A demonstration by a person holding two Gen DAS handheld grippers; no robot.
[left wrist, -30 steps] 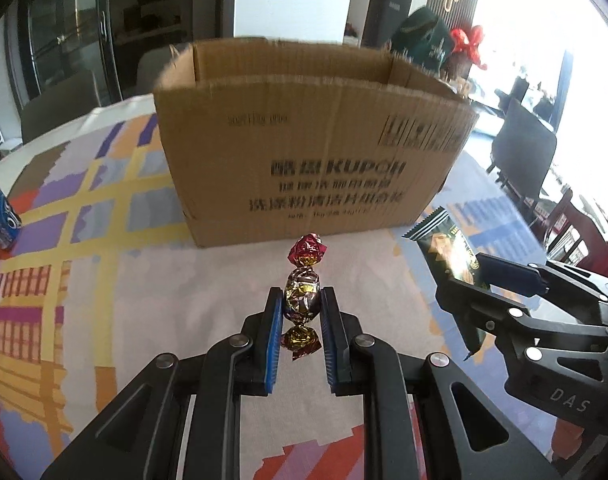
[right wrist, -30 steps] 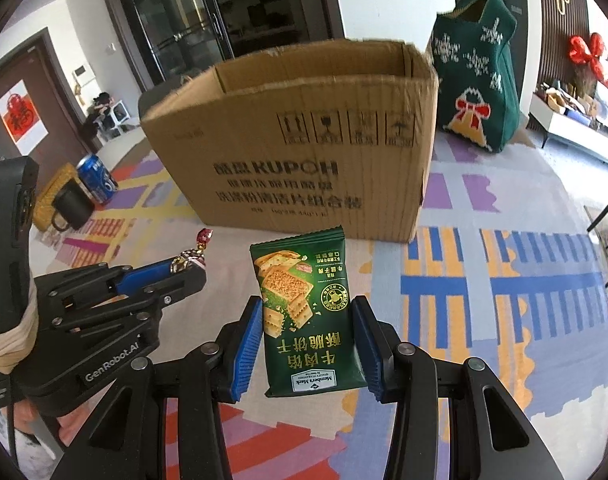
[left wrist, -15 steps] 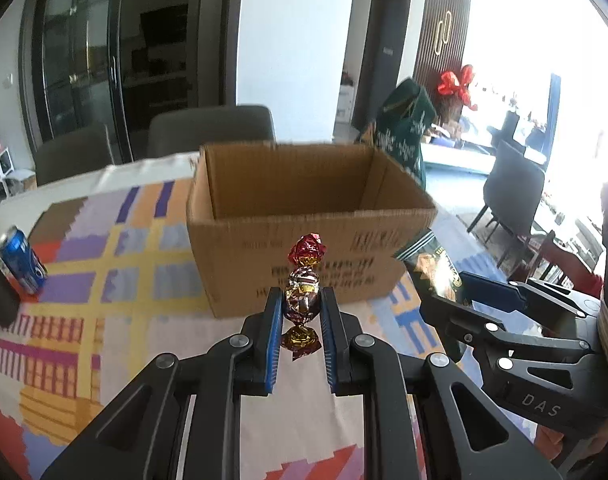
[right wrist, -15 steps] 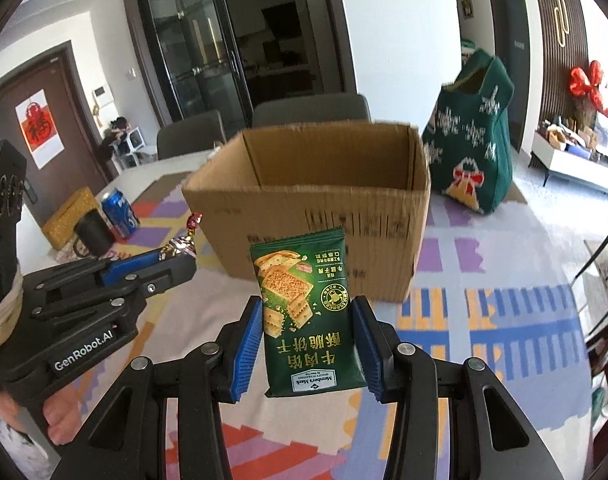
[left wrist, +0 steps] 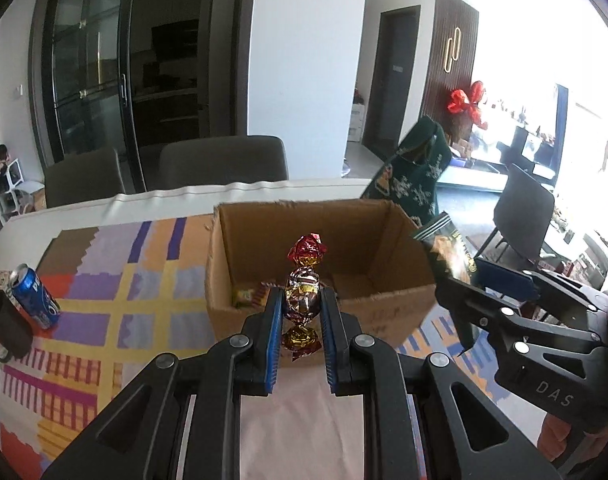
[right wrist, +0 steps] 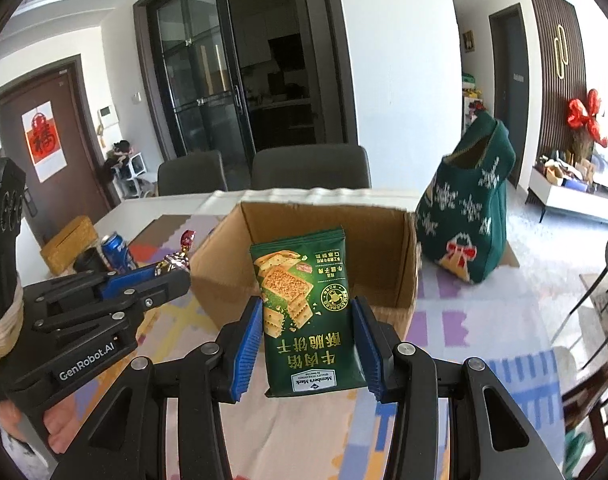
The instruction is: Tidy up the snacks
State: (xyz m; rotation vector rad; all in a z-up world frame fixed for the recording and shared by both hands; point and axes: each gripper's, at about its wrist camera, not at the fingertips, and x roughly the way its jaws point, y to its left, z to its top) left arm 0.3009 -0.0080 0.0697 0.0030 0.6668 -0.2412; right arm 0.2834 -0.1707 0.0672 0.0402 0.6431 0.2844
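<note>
My left gripper (left wrist: pixel 301 304) is shut on a foil-wrapped candy (left wrist: pixel 302 292), red and gold, held upright above the table just before the open cardboard box (left wrist: pixel 400 304). My right gripper (right wrist: pixel 307 312) is shut on a green cracker packet (right wrist: pixel 304 300), held upright in front of the same box (right wrist: pixel 223 264). The box holds a few small snack packets (left wrist: pixel 249 294) on its floor. In the left wrist view the right gripper (left wrist: pixel 456 276) with the packet is at the right; in the right wrist view the left gripper (right wrist: pixel 179 270) with the candy is at the left.
A blue soda can (left wrist: pixel 33 296) and a dark mug (left wrist: pixel 3 330) stand at the table's left. A green knitted bag (right wrist: pixel 468 216) stands right of the box. A yellow box (right wrist: pixel 69 242) lies far left. Grey chairs (left wrist: pixel 223 160) line the far side.
Both grippers have risen with their snacks and now look down into the open box, which earlier showed its front wall.
</note>
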